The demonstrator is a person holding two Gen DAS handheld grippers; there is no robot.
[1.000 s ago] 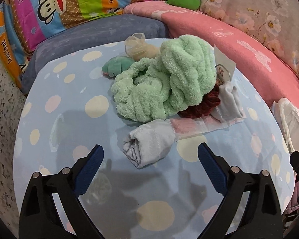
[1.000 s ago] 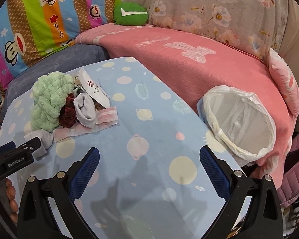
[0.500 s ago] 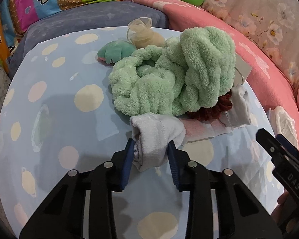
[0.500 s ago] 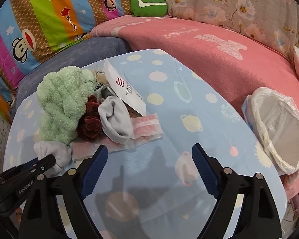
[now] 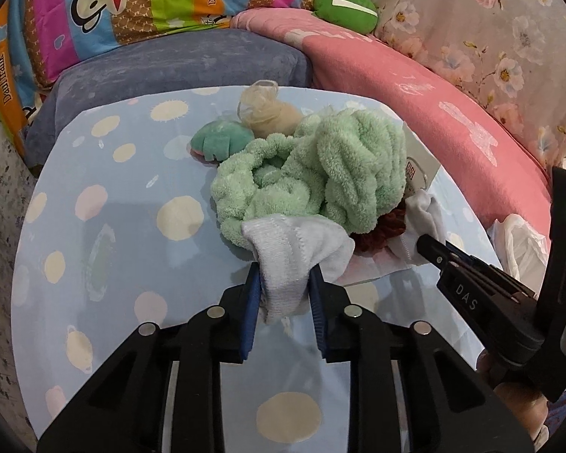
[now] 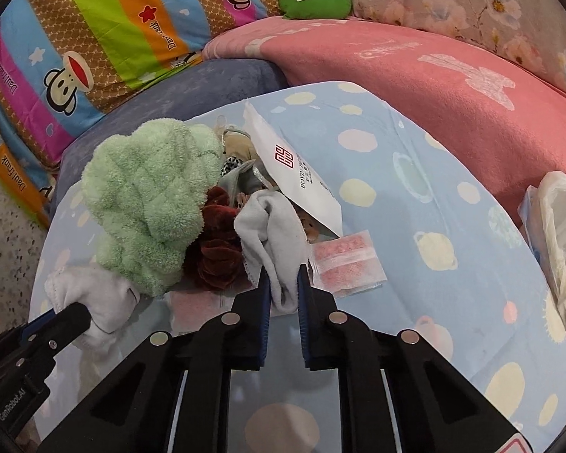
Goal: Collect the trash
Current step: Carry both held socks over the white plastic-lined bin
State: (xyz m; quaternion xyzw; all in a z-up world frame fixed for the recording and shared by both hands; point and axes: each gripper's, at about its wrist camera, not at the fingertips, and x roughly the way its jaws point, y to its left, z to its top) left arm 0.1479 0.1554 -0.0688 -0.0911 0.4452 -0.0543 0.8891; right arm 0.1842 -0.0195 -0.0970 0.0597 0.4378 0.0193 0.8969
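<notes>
A pile of clutter lies on the blue dotted table (image 5: 94,226): a fluffy green cloth (image 5: 320,173), a dark red scrunchie (image 6: 219,256), a white paper packet (image 6: 294,173), a pink sachet (image 6: 347,260). My left gripper (image 5: 285,283) is shut on a grey sock (image 5: 294,253) at the pile's near edge. My right gripper (image 6: 283,283) is shut on a second grey sock (image 6: 271,234) beside the scrunchie. The first sock also shows in the right wrist view (image 6: 90,294).
A white plastic bag (image 6: 562,249) stands open at the table's right edge. A teal plush (image 5: 219,139) and a beige mesh ball (image 5: 268,109) lie behind the pile. Sofa cushions and a pink blanket (image 6: 415,60) surround the table.
Both grippers moved in toward the pile and closed: the left on the near grey sock, then the right on the other grey sock. The left sock is lifted slightly.
</notes>
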